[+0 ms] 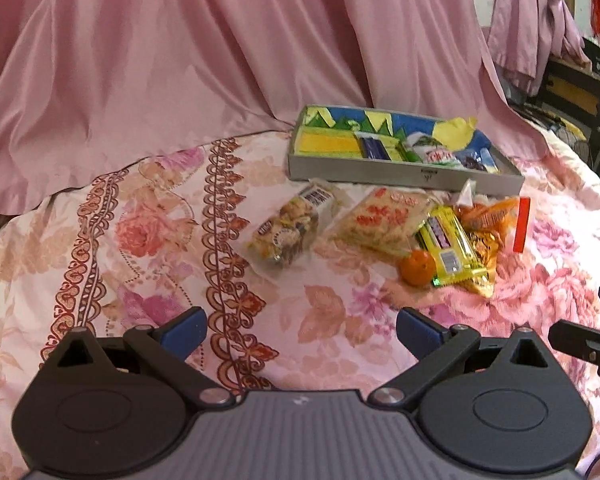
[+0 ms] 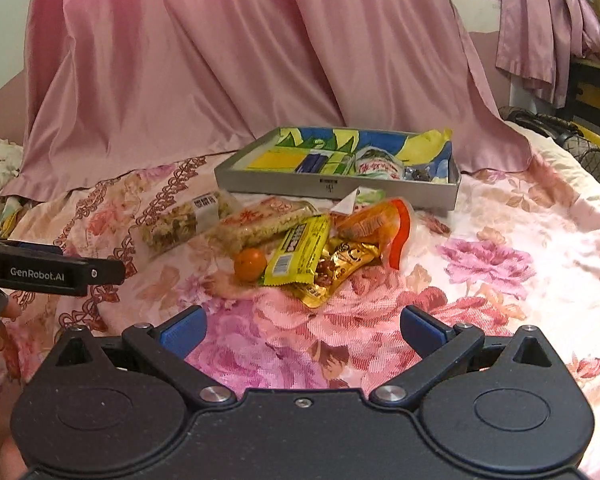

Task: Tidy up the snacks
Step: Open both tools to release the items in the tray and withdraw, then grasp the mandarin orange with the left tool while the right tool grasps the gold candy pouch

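Right tool (image 2: 302, 330) wide, tray (image 2: 336, 188) contents blurred

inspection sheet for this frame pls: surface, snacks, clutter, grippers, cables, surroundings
Surface: floral bedspread, rumpled, soft.
Box: grey tray at the back, already holding a few packets.
Snacks: loose pile in front of the tray: nut bar apart on the left, rice cracker, yellow bar overlapping a gold packet, orange packet, small orange touching the yellow bar.
Clutter: nothing seen.
Grippers: left gripper and right gripper both open, empty, short of the pile.
Cables: nothing seen.
Surroundings: pink sheet draped behind; furniture at far right.
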`<action>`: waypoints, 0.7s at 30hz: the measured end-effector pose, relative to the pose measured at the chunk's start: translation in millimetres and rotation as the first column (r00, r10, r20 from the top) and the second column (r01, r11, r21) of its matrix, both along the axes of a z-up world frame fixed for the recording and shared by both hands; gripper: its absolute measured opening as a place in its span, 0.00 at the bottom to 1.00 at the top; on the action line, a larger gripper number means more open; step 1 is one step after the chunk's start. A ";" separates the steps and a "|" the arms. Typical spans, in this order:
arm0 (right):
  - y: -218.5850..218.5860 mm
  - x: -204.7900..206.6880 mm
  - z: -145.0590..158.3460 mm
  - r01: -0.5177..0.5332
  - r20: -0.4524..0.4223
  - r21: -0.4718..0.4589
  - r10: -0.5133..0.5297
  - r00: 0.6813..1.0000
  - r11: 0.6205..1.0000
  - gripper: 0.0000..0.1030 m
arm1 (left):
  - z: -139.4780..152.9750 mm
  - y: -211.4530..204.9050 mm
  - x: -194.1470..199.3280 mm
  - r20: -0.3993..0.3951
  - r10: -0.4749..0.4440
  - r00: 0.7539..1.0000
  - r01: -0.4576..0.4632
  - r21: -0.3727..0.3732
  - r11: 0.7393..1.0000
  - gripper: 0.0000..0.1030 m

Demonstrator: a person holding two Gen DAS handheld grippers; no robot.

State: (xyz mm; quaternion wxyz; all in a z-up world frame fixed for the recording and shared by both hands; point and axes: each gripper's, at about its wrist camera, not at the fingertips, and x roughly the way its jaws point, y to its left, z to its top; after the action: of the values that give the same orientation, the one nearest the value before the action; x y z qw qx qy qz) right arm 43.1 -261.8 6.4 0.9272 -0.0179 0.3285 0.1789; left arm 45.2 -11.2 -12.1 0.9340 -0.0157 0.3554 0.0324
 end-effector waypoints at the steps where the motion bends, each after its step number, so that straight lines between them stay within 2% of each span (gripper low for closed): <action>1: -1.1 0.7 -0.4 0.003 -0.006 0.003 -0.003 1.000 1.000 0.99 | -0.7 -1.2 0.9 -0.005 -0.003 1.000 0.003 0.005 1.000 1.00; 11: -16.7 16.7 -5.1 0.013 -0.078 0.106 -0.005 0.997 0.994 0.99 | -7.1 -9.3 8.1 -0.033 -0.033 0.999 0.034 0.020 0.999 1.00; 18: -12.5 26.7 -6.7 -0.021 -0.065 0.068 0.025 0.998 0.997 0.99 | -12.6 -15.6 13.3 -0.055 -0.070 0.996 0.072 0.024 0.997 1.00; 21: -14.0 29.4 -8.2 -0.003 -0.046 0.066 0.006 0.999 0.998 0.99 | -14.9 -19.3 18.8 -0.057 -0.091 0.994 0.093 0.044 0.995 1.00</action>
State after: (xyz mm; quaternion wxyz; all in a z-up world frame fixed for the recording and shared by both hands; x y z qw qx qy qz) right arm 72.5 -275.7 -1.7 0.9191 0.0161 0.3435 0.1922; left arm 64.0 -30.5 -27.1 0.9245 0.0235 0.3804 -0.0020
